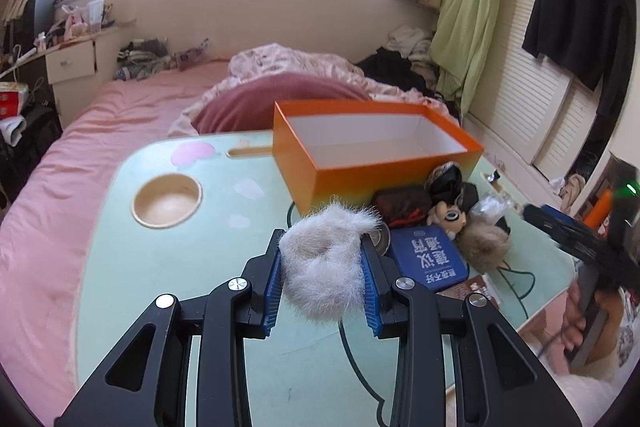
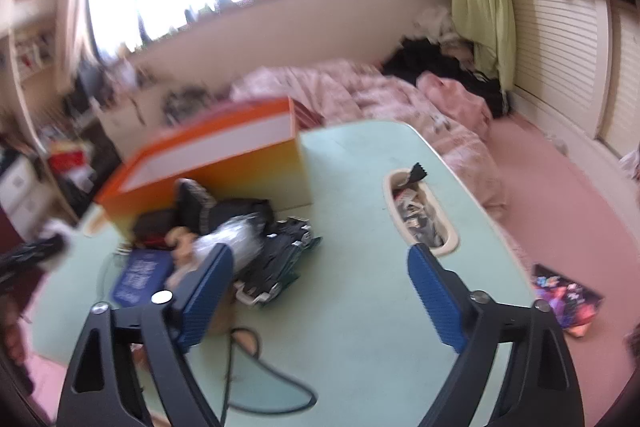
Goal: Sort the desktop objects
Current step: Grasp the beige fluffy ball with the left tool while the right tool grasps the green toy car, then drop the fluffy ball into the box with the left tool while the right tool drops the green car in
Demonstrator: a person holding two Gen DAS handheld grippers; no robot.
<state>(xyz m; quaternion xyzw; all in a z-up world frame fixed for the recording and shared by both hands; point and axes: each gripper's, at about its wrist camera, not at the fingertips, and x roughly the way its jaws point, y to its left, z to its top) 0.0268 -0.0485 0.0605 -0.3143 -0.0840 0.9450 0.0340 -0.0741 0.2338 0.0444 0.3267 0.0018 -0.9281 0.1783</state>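
My left gripper (image 1: 323, 247) is shut on a white fluffy pompom (image 1: 326, 263) and holds it above the pale green lap table (image 1: 224, 267). An open orange box (image 1: 372, 151) with a white inside stands on the table beyond it. To its right lies a pile: a blue tin (image 1: 428, 259), a small doll head (image 1: 448, 217), a brown fluffy pompom (image 1: 484, 245) and dark items. My right gripper (image 2: 320, 263) is open and empty over the table, right of the pile (image 2: 240, 239). The orange box shows in the right wrist view (image 2: 224, 167) too.
The table sits on a pink bed (image 1: 80, 147) with rumpled covers. It has a round cup recess (image 1: 166, 201) and a slot tray holding small clutter (image 2: 420, 215). A dark cable (image 2: 256, 367) lies on the near part of the table. Bare green surface lies around the cup recess.
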